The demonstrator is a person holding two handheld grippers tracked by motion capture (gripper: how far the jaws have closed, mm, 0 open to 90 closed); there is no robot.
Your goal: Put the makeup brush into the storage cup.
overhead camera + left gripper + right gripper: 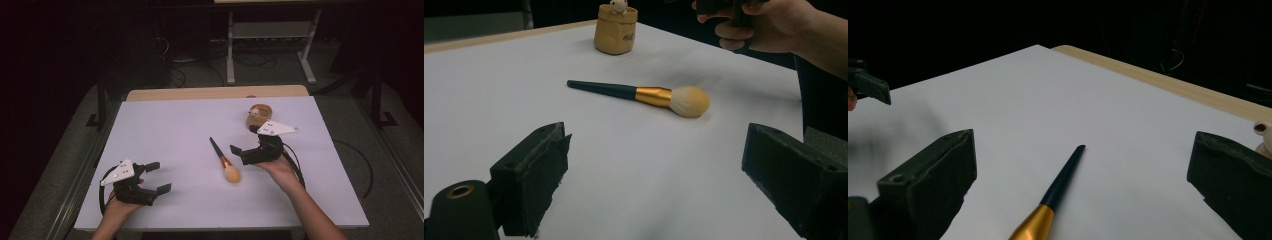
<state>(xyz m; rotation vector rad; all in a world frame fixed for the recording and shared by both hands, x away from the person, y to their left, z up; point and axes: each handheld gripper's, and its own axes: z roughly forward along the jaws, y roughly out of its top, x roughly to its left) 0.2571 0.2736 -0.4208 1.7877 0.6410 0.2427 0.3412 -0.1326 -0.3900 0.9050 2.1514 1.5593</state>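
From the high view, the left gripper (153, 176) rests low at the desk's (165, 125) near left with fingers spread wide. The right gripper (239, 150) hangs just right of one makeup brush (225, 161), which lies flat mid-desk; one tan pot (260, 116) stands behind it.

In the left gripper view, both black fingers (531, 170) stand well apart, the brush lying beyond them.

In the right gripper view, the fingers (933, 175) are spread, the brush handle between them, untouched.

The small mark on the tan pot (615, 36) is unreadable.
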